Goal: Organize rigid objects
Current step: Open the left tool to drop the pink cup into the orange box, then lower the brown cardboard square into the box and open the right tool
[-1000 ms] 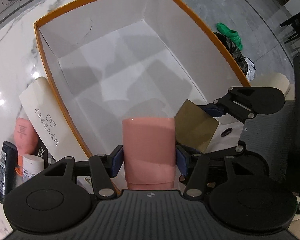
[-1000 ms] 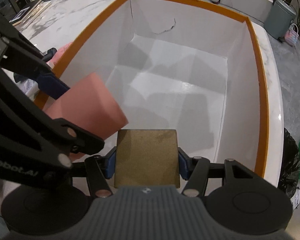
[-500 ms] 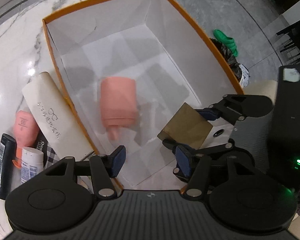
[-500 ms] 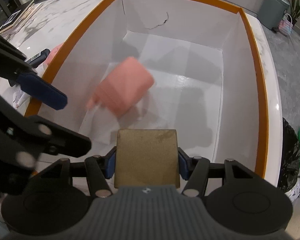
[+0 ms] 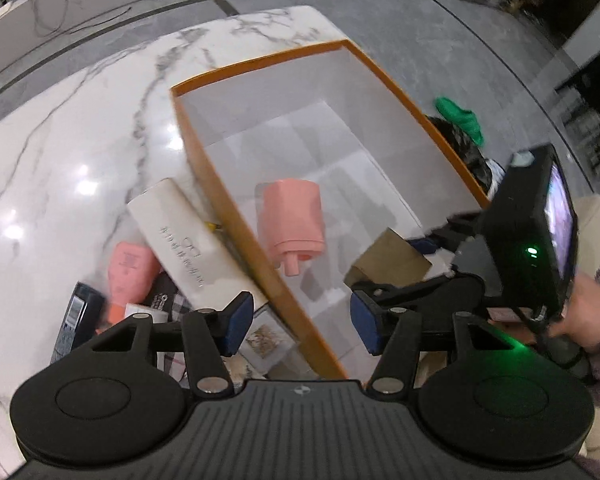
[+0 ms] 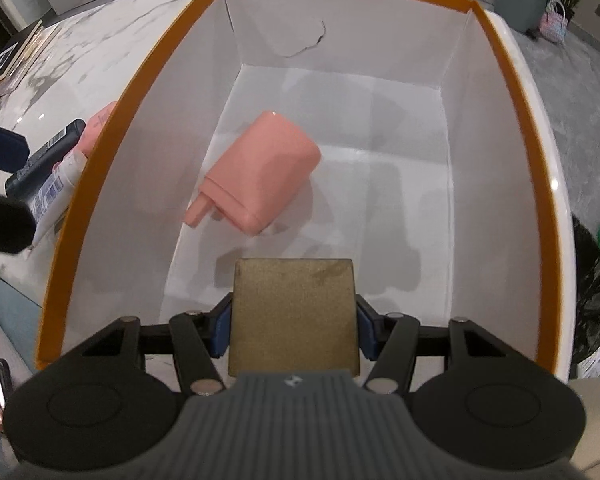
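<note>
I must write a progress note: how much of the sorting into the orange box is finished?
Done: the pink bottle lies inside the orange box. In hand: the right gripper grips the gold box above it; the left gripper is open, empty. Left: the white case, small pink bottle and dark bottle outside.

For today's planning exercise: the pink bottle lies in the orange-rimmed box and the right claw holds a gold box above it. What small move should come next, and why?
Probably lower the right claw a little and release the gold box onto the bare floor of the orange-rimmed box. It is clamped over the near end, clear of the pink bottle lying on its side farther in. The left claw is open and empty.
</note>
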Motion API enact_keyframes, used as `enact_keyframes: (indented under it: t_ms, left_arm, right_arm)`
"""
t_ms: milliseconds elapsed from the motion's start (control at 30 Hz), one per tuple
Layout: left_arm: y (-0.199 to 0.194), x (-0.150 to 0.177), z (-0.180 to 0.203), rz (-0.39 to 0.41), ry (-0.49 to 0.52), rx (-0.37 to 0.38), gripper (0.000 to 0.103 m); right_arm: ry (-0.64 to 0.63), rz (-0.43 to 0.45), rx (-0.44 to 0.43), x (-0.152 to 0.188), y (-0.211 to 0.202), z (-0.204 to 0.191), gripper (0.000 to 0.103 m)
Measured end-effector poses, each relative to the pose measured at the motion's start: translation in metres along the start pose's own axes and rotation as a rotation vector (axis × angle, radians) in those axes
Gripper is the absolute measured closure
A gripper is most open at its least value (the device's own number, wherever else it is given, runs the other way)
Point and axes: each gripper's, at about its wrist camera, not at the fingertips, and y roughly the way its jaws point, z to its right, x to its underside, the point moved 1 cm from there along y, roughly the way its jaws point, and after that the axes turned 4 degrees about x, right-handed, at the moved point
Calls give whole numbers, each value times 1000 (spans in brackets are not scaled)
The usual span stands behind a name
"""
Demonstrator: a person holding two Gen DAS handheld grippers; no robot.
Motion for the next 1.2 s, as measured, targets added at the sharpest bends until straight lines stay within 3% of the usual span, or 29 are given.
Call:
enact_keyframes:
  t_ms: [200, 833, 1033, 1200]
  left_arm:
    - [13, 6, -9, -36, -28, -19, 39]
    - [14, 14, -26, -24, -76, -26, 40]
    - [16, 12, -34, -8, -97, -29, 40]
    - [14, 5, -42, 34, -129, -40, 40]
  right_arm:
    - [53, -15, -35, 1, 4, -9, 44]
    - [97, -102, -177, 1, 4, -16, 43]
    - [77, -49, -133, -12, -14, -14, 43]
    - [158, 7, -107, -34, -16, -5, 42]
